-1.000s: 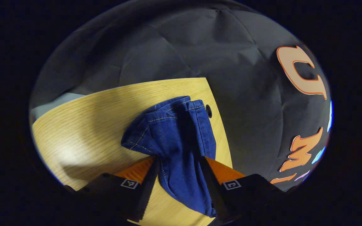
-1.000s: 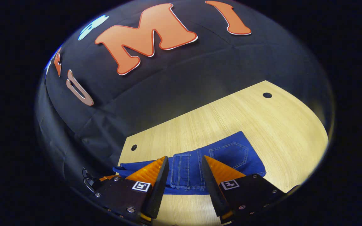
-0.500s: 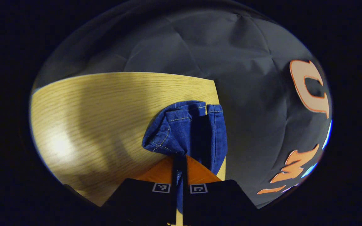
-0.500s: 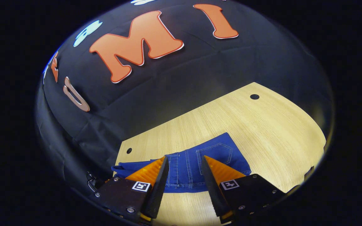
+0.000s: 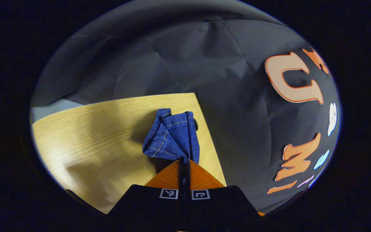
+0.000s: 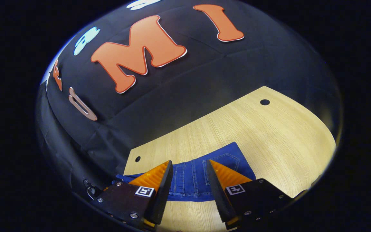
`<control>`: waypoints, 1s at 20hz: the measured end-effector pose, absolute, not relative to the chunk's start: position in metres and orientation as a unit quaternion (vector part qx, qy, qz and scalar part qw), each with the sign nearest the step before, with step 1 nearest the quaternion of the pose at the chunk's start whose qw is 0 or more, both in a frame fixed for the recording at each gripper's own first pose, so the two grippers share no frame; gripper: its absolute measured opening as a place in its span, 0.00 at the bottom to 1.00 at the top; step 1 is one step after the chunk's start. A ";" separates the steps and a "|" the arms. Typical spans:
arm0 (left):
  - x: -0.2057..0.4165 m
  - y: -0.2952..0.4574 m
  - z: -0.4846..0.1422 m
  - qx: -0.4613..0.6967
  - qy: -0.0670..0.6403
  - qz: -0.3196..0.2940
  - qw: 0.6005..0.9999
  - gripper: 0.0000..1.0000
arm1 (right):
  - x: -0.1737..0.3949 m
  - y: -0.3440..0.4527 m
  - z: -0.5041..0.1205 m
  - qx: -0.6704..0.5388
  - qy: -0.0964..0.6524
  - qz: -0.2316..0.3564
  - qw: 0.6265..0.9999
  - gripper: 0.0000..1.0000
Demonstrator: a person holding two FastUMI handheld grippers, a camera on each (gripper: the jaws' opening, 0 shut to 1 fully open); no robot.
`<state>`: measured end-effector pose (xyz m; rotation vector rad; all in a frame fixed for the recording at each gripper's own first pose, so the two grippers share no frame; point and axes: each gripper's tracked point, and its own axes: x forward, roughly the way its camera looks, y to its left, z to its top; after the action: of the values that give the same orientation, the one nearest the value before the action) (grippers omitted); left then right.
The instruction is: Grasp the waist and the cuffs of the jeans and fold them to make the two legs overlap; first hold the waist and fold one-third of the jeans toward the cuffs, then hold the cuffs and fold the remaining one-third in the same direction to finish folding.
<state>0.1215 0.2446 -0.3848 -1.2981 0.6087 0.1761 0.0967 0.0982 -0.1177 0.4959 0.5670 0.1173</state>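
The blue jeans [image 6: 192, 180] lie flat on the wooden table [image 6: 269, 138], with a back pocket [image 6: 225, 160] showing on the right. My right gripper [image 6: 188, 167] hovers open just above the waist part, with denim visible between its orange fingers [image 6: 155, 175]. In the left gripper view, the left gripper [image 5: 183, 165] is shut on the jeans' hemmed cuff end [image 5: 172, 137]. That end stands bunched up beyond the fingertips, near the table's far right edge [image 5: 204, 129].
The table has small round holes [image 6: 264, 102] near its corners, one by the jeans [image 6: 137, 159]. Black cloth walls close in behind the table edges. Bare wood [image 5: 89, 135] stretches left of the bunched denim.
The left gripper went from open around the denim to shut on it, and the cloth now bunches up smaller beyond the tips. The right gripper stays open over the waist, shifting slightly.
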 end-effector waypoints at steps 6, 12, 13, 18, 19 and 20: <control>0.136 0.199 -0.290 -0.549 0.239 0.015 0.801 0.01 | 0.105 0.086 -0.105 0.240 0.263 0.077 0.931 0.67; 0.141 0.150 -0.223 -0.512 0.216 -0.035 0.831 0.01 | 0.109 0.063 -0.093 0.258 0.250 0.092 0.929 0.67; 0.143 0.133 -0.211 -0.508 0.217 -0.047 0.832 0.01 | 0.109 0.055 -0.092 0.260 0.247 0.088 0.929 0.68; 0.150 0.055 -0.171 -0.462 0.227 -0.102 0.851 0.01 | 0.108 0.022 -0.090 0.245 0.236 0.077 0.937 0.69; 0.150 0.036 -0.165 -0.455 0.232 -0.116 0.852 0.01 | 0.107 0.016 -0.091 0.240 0.236 0.074 0.939 0.73; 0.150 0.020 -0.159 -0.448 0.235 -0.125 0.854 0.01 | 0.105 0.011 -0.092 0.237 0.236 0.075 0.940 0.76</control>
<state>0.1497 0.0202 -0.1594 -0.9423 0.4945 -0.2624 0.1051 0.0113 -0.0920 0.4831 0.4810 0.1523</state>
